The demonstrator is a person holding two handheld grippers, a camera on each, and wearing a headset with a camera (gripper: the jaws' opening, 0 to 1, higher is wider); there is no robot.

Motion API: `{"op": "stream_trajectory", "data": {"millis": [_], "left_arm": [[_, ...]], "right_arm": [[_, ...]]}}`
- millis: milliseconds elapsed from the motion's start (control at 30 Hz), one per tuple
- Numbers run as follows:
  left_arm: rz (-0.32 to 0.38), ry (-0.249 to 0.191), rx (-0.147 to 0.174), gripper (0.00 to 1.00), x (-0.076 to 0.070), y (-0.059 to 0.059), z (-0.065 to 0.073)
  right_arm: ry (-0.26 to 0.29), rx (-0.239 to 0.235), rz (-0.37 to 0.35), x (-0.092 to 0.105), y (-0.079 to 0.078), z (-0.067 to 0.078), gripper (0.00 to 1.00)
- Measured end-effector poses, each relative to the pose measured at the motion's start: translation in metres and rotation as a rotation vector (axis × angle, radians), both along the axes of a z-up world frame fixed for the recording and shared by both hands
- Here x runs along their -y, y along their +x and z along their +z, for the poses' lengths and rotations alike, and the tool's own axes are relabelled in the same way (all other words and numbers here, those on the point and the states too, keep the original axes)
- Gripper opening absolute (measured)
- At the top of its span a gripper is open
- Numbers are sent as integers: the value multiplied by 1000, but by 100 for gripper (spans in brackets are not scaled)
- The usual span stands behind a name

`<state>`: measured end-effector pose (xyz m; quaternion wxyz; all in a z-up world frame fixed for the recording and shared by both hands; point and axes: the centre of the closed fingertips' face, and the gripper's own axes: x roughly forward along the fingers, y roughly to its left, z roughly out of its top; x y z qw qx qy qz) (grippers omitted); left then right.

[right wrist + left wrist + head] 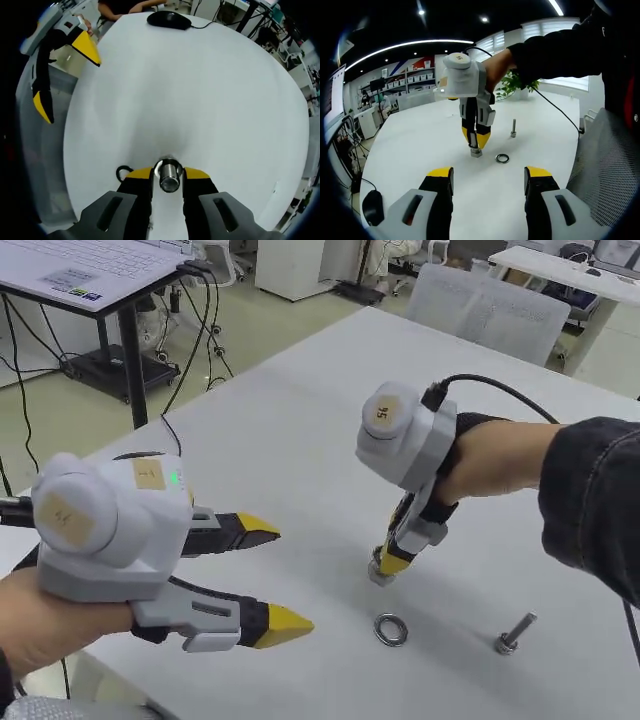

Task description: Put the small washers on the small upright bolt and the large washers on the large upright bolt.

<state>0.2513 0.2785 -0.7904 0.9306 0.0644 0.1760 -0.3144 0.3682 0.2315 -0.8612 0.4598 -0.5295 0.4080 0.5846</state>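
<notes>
My right gripper (pixel 390 562) points straight down at the white table (pixel 300 420) and is shut on the large bolt (pixel 381 568), which stands with its head on the tabletop. In the right gripper view the bolt's threaded end (pixel 169 181) sits between the yellow pads. One large washer (pixel 390 629) lies flat just in front of it, and it appears again in the left gripper view (pixel 502 158). The small bolt (pixel 513 634) stands upright to the right. My left gripper (pixel 271 576) hovers open at the near left with nothing between its fingers.
A black mouse (pixel 169 19) lies at the table's far side from the right gripper. A laptop (pixel 90 265) rests on a side desk with hanging cables at upper left. A grey chair (pixel 490 305) stands behind the table. The table's near edge runs under the left gripper.
</notes>
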Motion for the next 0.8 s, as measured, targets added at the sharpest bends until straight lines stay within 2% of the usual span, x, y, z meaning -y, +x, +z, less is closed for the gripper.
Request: {"op": "stream_trajectory", "data": {"millis": [200, 500, 800], "left_arm": [[-1, 0, -2, 56, 1, 0, -1], [-4, -1, -5, 56, 3, -1, -2], [-11, -1, -6, 56, 4, -1, -2]], "right_arm": [[-2, 11, -3, 2, -4, -6, 23], [-14, 30, 2, 2, -1, -12, 23], [-15, 32, 6, 3, -1, -12, 24]]}}
